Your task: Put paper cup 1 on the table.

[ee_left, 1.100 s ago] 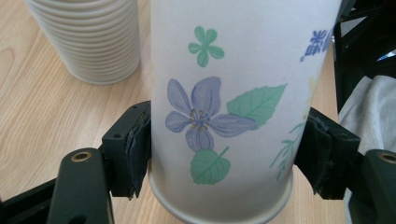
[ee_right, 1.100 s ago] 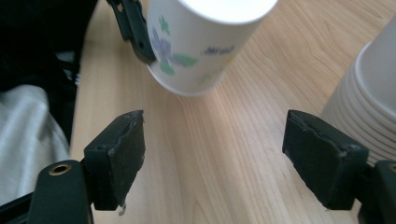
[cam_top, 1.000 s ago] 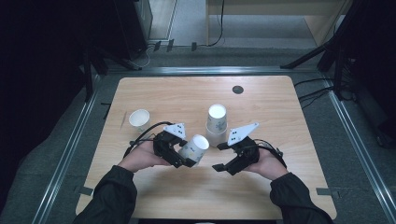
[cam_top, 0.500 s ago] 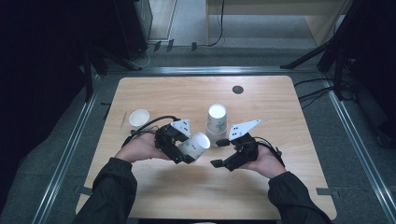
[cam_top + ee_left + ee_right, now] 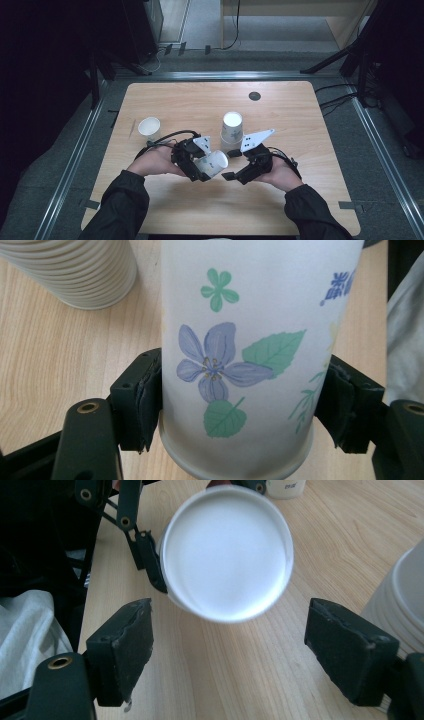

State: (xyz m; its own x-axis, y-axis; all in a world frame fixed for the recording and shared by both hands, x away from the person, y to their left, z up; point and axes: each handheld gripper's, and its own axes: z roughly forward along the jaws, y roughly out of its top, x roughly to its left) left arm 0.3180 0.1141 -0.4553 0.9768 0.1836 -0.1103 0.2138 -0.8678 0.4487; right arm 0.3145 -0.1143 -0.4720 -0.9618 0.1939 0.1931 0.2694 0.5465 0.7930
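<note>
A flower-printed paper cup (image 5: 240,340) lies on its side in the air, and my left gripper (image 5: 240,405) is shut on it, one pad on each side of its wall. In the high view the cup (image 5: 214,162) sticks out of the left gripper (image 5: 206,167) towards the right. My right gripper (image 5: 231,164) faces it from the right. In the right gripper view the cup's round white end (image 5: 227,550) sits just beyond my right gripper (image 5: 227,650), which is open with its jaws spread wider than the cup and not touching it.
A stack of upside-down paper cups (image 5: 231,129) stands just behind the grippers, seen also as a ribbed stack (image 5: 75,270). A single upright cup (image 5: 149,127) stands at the left. A small black disc (image 5: 254,96) sits in the wooden table (image 5: 300,210) near its far edge.
The left gripper has shifted slightly to the right with the cup, bringing it closer to the right gripper. The right gripper has stayed where it was.
</note>
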